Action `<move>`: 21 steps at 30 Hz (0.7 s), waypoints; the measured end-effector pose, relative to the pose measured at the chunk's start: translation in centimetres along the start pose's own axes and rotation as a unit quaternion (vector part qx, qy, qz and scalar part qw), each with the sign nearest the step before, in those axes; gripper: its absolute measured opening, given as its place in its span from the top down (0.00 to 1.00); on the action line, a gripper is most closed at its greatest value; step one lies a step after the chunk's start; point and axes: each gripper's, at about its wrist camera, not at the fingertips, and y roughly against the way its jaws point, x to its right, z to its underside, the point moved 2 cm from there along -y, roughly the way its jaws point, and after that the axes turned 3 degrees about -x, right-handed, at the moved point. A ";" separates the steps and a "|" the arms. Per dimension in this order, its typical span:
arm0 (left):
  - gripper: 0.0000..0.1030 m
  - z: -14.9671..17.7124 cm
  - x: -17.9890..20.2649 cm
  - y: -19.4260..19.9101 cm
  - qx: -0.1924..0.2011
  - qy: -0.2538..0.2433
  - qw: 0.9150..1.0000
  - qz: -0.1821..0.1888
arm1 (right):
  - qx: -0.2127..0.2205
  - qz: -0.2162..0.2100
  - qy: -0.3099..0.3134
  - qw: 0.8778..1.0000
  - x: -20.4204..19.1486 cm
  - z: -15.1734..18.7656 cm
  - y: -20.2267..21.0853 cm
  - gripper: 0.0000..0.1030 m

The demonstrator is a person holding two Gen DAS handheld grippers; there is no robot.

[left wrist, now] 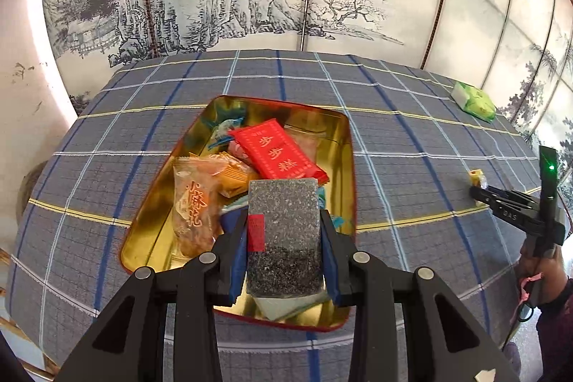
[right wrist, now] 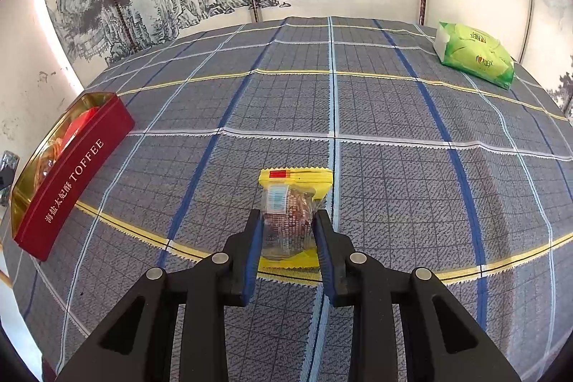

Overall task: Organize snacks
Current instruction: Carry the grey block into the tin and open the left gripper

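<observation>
The left gripper (left wrist: 284, 238) is clamping a speckled grey snack bar (left wrist: 283, 231) low in the frame, above the open gold-lined tin (left wrist: 343, 145) filling with packets. The right gripper (right wrist: 288, 238) is squeezing a yellow-edged clear snack packet (right wrist: 292, 217) lying on the plaid cloth (right wrist: 394, 167) at lower centre, while the red toffee tin (right wrist: 71, 181) is sitting far left and a green pack (right wrist: 472, 56) upper right.

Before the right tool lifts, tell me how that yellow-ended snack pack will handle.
The snack pack is likely light: it is small, in thin clear film. The film looks crinkly, so it may deform between the right tool's fingers rather than resist. Its flat yellow ends will probably flop, and the glossy wrap might slip.
</observation>
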 end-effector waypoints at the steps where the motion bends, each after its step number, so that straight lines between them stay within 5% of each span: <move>1: 0.69 -0.1 -0.2 -0.2 -0.001 0.001 1.000 -0.004 | 0.000 0.000 0.000 1.000 0.0 0.0 0.0 0.71; 21: 0.69 0.1 -3.1 -3.5 -0.016 0.002 0.999 -0.045 | -0.003 0.005 0.008 1.000 -0.5 -0.1 -0.3 0.71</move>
